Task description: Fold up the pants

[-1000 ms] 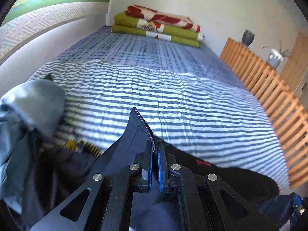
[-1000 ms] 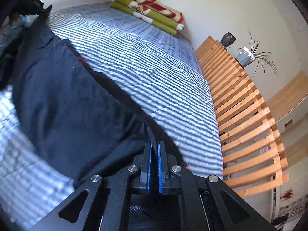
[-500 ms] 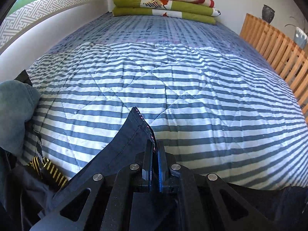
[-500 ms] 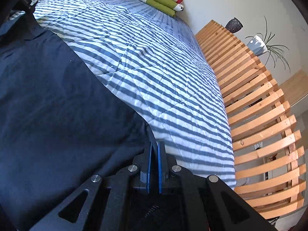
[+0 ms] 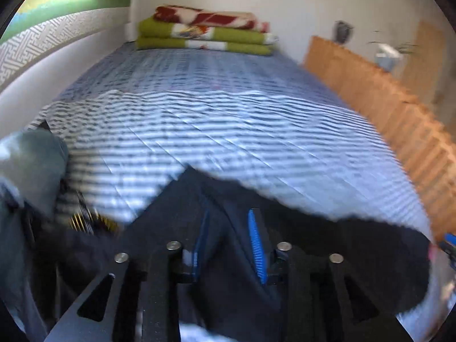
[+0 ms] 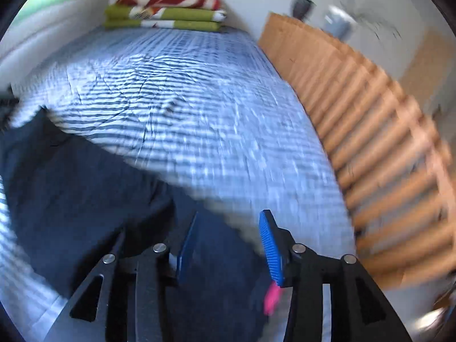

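Observation:
The dark navy pants (image 5: 327, 250) lie spread across the near end of the blue-and-white striped bed cover (image 5: 228, 131), and the picture is blurred by motion. My left gripper (image 5: 229, 212) hangs just over them. Its jaws are opening, and a loose ridge of the cloth lies between the blue pads (image 5: 256, 242) without being pinched. In the right wrist view the pants (image 6: 85, 193) stretch off to the left. My right gripper (image 6: 230, 215) is above their near edge, its jaws also opening, with cloth below the gap and nothing pressed. A pink tag (image 6: 272, 296) shows beside its right finger.
A heap of grey-blue clothes (image 5: 31, 165) and a yellow-and-black striped piece (image 5: 85, 221) sit at the bed's left edge. Folded green and red blankets (image 5: 205, 32) lie at the far end. A wooden slatted frame (image 6: 370, 119) runs along the right side, with a vase (image 6: 302, 5) behind it.
Both grippers were shut on the pants' edge and now stand apart, so the cloth has slipped free onto the bed. Both views have swung and blurred.

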`<act>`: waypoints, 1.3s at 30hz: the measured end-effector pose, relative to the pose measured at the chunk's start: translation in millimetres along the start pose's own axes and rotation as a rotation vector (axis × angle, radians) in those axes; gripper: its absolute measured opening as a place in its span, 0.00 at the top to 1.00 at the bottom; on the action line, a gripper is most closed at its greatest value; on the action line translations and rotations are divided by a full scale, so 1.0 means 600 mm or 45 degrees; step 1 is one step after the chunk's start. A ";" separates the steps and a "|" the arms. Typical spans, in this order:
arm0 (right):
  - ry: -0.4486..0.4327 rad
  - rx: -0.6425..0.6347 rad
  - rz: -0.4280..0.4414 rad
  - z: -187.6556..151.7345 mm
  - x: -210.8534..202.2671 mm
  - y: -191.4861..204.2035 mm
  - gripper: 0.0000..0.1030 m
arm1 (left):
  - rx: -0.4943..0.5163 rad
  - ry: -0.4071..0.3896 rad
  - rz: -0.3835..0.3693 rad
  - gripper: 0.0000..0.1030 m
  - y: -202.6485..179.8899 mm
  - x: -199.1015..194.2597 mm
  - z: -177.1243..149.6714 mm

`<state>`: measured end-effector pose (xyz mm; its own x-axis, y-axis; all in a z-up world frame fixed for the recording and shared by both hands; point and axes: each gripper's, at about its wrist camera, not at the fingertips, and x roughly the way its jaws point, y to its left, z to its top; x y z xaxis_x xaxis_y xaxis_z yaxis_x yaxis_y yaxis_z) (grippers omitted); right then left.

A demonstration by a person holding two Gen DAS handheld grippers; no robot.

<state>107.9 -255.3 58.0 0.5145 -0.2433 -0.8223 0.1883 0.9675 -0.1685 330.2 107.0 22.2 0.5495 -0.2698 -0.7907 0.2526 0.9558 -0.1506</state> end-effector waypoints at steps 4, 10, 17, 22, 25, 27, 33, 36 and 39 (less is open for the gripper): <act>0.086 0.024 -0.006 -0.130 -0.022 -0.010 0.55 | 0.084 0.118 -0.147 0.66 -0.033 -0.030 -0.125; 0.144 -0.088 -0.080 -0.258 -0.021 0.028 0.54 | 0.132 0.315 -0.375 0.67 -0.118 -0.010 -0.263; 0.002 -0.383 -0.124 -0.271 -0.030 0.126 0.48 | 0.286 0.331 -0.471 0.67 -0.229 0.016 -0.287; -0.068 -0.603 -0.243 -0.263 -0.001 0.182 0.43 | 0.447 0.323 -0.423 0.68 -0.276 0.041 -0.303; -0.101 -0.717 -0.334 -0.261 0.021 0.195 0.43 | 0.500 0.306 -0.409 0.91 -0.293 0.048 -0.308; -0.101 -0.747 -0.344 -0.256 0.027 0.194 0.44 | 0.506 0.312 -0.410 0.96 -0.294 0.052 -0.305; -0.059 -0.824 -0.316 -0.243 0.028 0.187 0.78 | 0.542 0.285 -0.443 0.99 -0.291 0.017 -0.299; -0.040 -0.821 -0.279 -0.231 0.014 0.173 0.87 | 0.580 0.256 -0.465 0.99 -0.288 -0.023 -0.299; -0.050 -0.800 -0.233 -0.223 -0.020 0.155 0.90 | 0.612 0.238 -0.508 0.99 -0.280 -0.074 -0.306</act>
<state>7.2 -153.4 -20.4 0.5530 -0.3988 -0.7315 -0.2425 0.7629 -0.5993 117.5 -19.9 -26.4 0.2028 -0.5265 -0.8256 0.7604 0.6159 -0.2061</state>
